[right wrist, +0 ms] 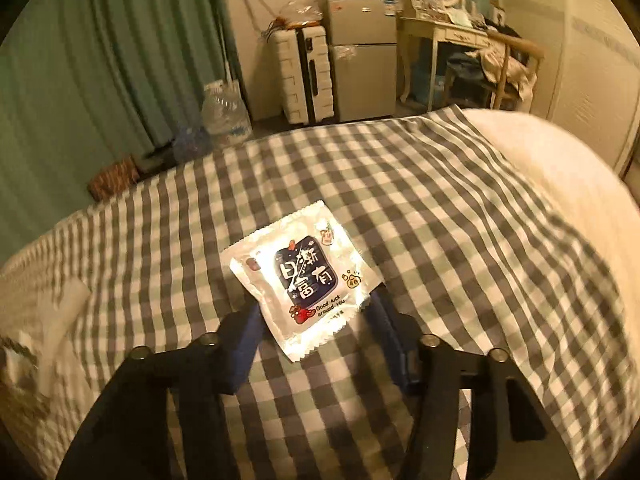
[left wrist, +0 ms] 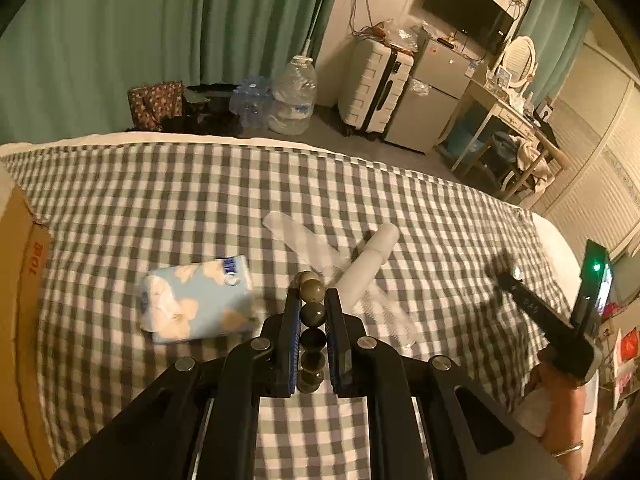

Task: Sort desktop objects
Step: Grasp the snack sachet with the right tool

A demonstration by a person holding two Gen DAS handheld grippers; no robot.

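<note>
My left gripper [left wrist: 314, 300] is shut on a string of dark olive beads [left wrist: 313, 314], held above the checked bedcover. Beyond it lie a floral tissue pack [left wrist: 196, 300], a white tube [left wrist: 370, 266] and clear plastic pieces [left wrist: 298, 236] crossed under the tube. In the right wrist view a silver sachet [right wrist: 304, 276] with a dark blue label sits between the fingers of my right gripper [right wrist: 316, 304]. The fingers stand apart at its lower edges. The sachet hides their tips, so contact is unclear. The right gripper [left wrist: 506, 278] also shows blurred at the right of the left wrist view.
A cardboard box [left wrist: 20, 280] stands at the bed's left edge. A hand [left wrist: 560, 392] holds the right tool. Past the bed stand a water jug [left wrist: 294, 96], a white suitcase [left wrist: 376, 88], a small fridge [left wrist: 432, 96] and a desk [left wrist: 504, 116].
</note>
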